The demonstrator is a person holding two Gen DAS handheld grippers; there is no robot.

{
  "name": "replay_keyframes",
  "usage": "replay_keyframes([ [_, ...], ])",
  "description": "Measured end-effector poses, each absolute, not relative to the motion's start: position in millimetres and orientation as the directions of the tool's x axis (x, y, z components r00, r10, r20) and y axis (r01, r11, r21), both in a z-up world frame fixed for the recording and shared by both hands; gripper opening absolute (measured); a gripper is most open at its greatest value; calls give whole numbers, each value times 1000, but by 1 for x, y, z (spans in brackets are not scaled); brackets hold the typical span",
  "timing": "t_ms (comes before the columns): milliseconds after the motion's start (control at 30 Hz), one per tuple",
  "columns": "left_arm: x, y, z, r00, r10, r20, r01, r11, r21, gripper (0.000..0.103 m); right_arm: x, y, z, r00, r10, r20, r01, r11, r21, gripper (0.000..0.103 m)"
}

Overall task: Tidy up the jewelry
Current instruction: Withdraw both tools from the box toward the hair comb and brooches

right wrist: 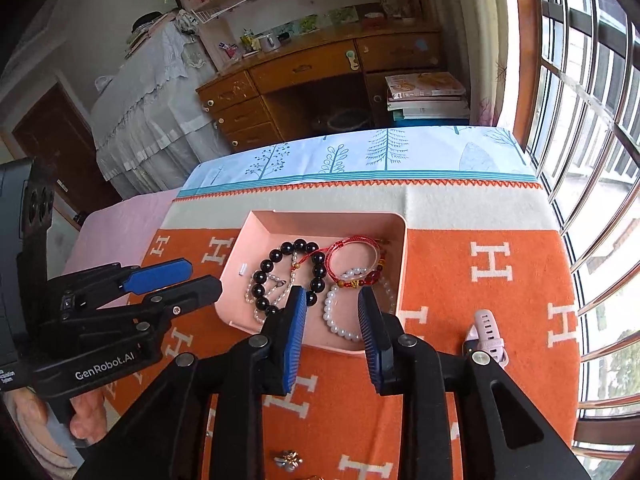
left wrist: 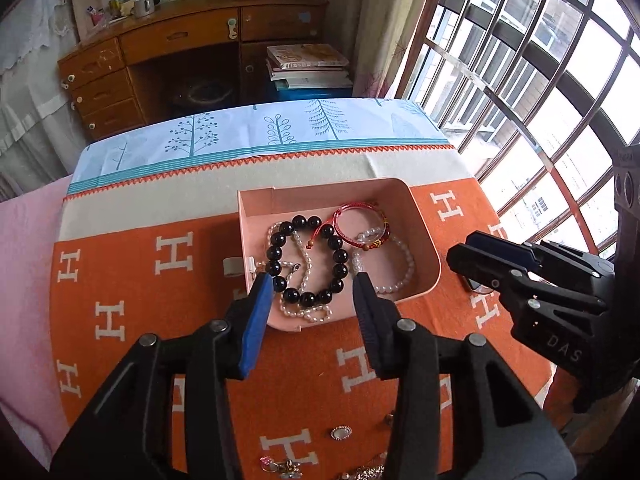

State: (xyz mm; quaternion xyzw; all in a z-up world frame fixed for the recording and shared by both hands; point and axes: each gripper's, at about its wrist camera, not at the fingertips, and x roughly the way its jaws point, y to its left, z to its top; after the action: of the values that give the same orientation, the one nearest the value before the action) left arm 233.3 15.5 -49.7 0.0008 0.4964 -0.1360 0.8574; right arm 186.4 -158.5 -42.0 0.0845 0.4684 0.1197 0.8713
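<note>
- Left gripper [left wrist: 314,284]: jaws stand partly apart and hold nothing; they hang over the near end of the tray [left wrist: 428,240], above the black bracelet [left wrist: 308,256]
- Right gripper [right wrist: 332,300]: jaws part-open too, a little narrower, empty, poised over the white bead bracelet [right wrist: 352,312] at the tray's near right
- The step in hand seems to be picking the next loose piece, as both grippers carry nothing
- To do it well: choose one small piece, come down with the jaws astride it, close gently, lift straight, and keep the two grippers from crowding each other
- Loose pieces lie on the orange cloth [left wrist: 140,288] of the worktop, near the person: a small round brooch [left wrist: 341,433], a gold charm [right wrist: 289,460], and a pale watch [right wrist: 486,336] to the right of the tray
- The tray is pink, shallow, round-cornered; in it lie the glossy black beads, a tangled pearl strand [left wrist: 304,312], a red cord bracelet [left wrist: 358,224] with red and gold beads, and the white beads, all overlapping
- Snagging the tangled strands is the likely risk
</note>
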Motion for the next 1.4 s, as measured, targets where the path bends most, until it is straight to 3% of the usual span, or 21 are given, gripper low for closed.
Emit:
replay_keyframes([
  [133, 215, 20, -37, 489, -230, -841, 244, 962, -121, 38, 164, -161, -30, 545, 294, -785, -143, 955, 258, 36],
  [767, 106, 45, -26, 540, -254, -803, 272, 955, -120, 38, 48, -150, -30, 543, 334, -771, -232, 942, 244, 36],
  [1067, 67, 54, -56, 569, -246, -784, 218, 965, -145, 38, 15, -140, -53, 554, 335, -762, -244, 941, 235, 37],
  [1400, 43, 69, -118, 486, -269, -832, 138, 963, -231, 38, 4, -138, -96, 508, 343, -790, -248, 937, 248, 40],
])
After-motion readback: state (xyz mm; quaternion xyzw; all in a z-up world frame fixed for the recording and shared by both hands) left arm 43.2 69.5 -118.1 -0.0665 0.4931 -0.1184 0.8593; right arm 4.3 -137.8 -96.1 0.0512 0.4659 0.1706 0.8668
